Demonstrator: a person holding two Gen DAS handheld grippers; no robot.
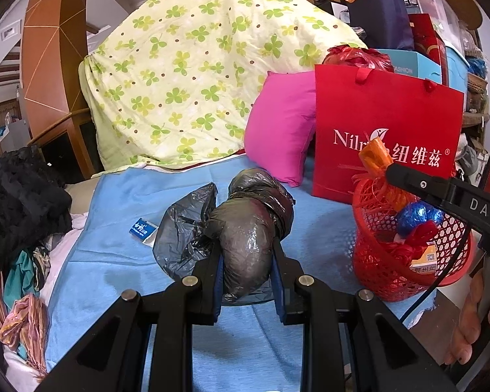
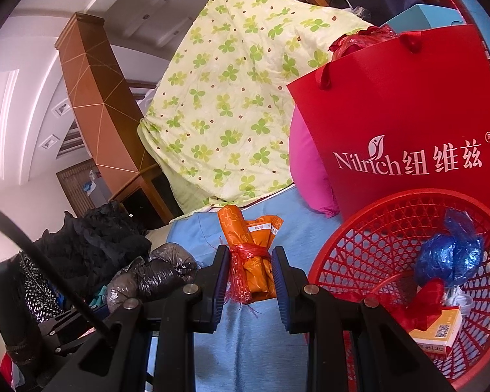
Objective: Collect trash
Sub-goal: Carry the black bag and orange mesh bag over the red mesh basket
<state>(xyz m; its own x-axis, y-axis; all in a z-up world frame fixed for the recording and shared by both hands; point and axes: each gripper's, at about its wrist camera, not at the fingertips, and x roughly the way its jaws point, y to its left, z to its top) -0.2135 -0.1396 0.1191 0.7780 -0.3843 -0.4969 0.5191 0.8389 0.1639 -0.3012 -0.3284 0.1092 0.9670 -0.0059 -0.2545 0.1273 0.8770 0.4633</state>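
My left gripper (image 1: 246, 258) is shut on a tied grey plastic bag bundle (image 1: 248, 225), lifted a little over the blue sheet (image 1: 121, 254). My right gripper (image 2: 250, 266) is shut on an orange wrapper bundle (image 2: 250, 245) bound with red string; in the left wrist view that orange bundle (image 1: 374, 156) hangs above the red mesh basket (image 1: 388, 281). The basket (image 2: 369, 248) sits at the right on the sheet and holds a blue plastic bag (image 2: 450, 254), red plastic scraps and a small orange-and-white box (image 2: 441, 326). The grey bundle (image 2: 153, 274) also shows at lower left in the right wrist view.
A red paper gift bag (image 1: 385, 124) stands behind the basket, beside a pink pillow (image 1: 281, 127) and a clover-print quilt (image 1: 186, 75). A small blue packet (image 1: 142, 228) lies on the sheet. Dark clothes (image 1: 19, 192) pile at the left. Boxes and bags are stacked at back right.
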